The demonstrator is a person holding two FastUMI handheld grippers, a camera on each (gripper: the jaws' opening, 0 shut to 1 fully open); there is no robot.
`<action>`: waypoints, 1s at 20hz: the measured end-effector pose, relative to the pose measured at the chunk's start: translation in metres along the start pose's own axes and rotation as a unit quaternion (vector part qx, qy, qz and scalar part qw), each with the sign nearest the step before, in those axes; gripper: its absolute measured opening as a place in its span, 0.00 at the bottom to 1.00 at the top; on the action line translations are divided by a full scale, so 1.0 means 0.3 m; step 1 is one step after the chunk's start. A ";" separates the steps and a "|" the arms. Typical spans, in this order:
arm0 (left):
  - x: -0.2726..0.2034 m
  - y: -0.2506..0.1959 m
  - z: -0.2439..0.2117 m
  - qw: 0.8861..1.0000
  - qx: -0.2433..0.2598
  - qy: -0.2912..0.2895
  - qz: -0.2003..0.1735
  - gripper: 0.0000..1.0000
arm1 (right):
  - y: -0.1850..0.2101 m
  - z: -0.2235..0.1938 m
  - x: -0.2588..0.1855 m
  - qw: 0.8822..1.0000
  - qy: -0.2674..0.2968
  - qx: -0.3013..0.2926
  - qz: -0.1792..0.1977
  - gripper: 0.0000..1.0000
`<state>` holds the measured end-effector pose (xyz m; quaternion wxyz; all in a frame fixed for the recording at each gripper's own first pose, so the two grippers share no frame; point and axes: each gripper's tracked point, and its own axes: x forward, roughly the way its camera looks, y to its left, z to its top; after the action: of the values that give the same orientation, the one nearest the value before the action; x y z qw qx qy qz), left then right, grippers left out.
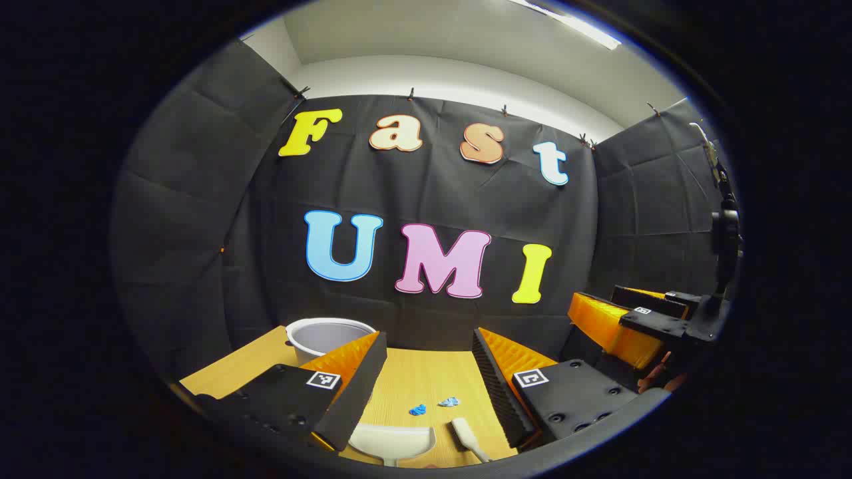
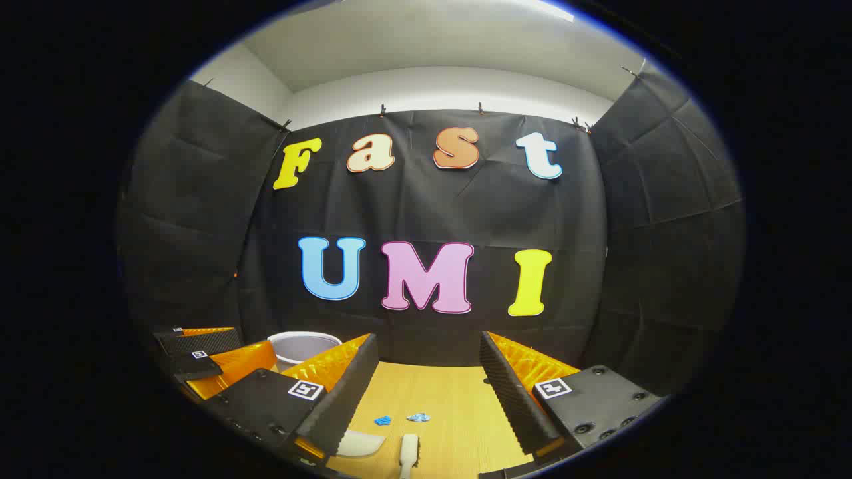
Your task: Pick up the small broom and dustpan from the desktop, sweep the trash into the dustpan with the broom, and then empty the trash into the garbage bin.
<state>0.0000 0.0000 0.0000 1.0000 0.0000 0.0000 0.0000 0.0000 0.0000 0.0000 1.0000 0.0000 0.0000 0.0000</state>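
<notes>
A white dustpan (image 1: pixel 393 442) lies on the wooden desktop (image 1: pixel 426 379) at the near edge, with a small white broom (image 1: pixel 468 438) just to its right. Two blue scraps of trash (image 1: pixel 432 406) rest a little beyond them. My left gripper (image 1: pixel 426 362) hovers open above these, nothing between its fingers. In the right gripper view the dustpan (image 2: pixel 359 442), broom (image 2: pixel 409 452) and blue trash (image 2: pixel 403 419) lie below my right gripper (image 2: pixel 426 369), which is open and holds nothing. A white garbage bin (image 1: pixel 329 336) stands at the back left of the desk.
The other gripper (image 1: pixel 639 322) and a hand (image 1: pixel 655 376) appear at the right of the left gripper view. The left gripper (image 2: pixel 206 356) shows at the left of the right gripper view, beside the bin (image 2: pixel 303 346). Black cloth walls close the booth.
</notes>
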 end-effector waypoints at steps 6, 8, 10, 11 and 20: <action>-0.009 -0.002 0.019 1.000 0.008 -0.011 0.001 0.77 | 0.015 0.010 -0.013 1.000 -0.007 -0.008 0.004 0.95; -0.013 -0.001 0.029 1.000 0.012 -0.016 0.001 0.77 | 0.023 0.020 -0.014 1.000 -0.010 -0.009 0.007 0.95; -0.020 -0.004 0.037 1.000 0.017 -0.022 0.001 0.77 | 0.025 0.031 -0.016 1.000 -0.016 -0.011 0.007 0.95; -0.021 -0.005 0.043 0.999 0.020 -0.024 0.001 0.77 | 0.027 0.037 -0.017 1.000 -0.019 -0.012 0.007 0.95; -0.019 -0.002 0.037 0.999 0.029 -0.025 0.003 0.77 | 0.041 0.033 -0.016 1.000 -0.021 -0.018 0.010 0.98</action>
<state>-0.0056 -0.0005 0.0111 0.9992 0.0293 -0.0254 0.0028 -0.0048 0.0122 0.0099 0.9996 -0.0176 -0.0214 0.0096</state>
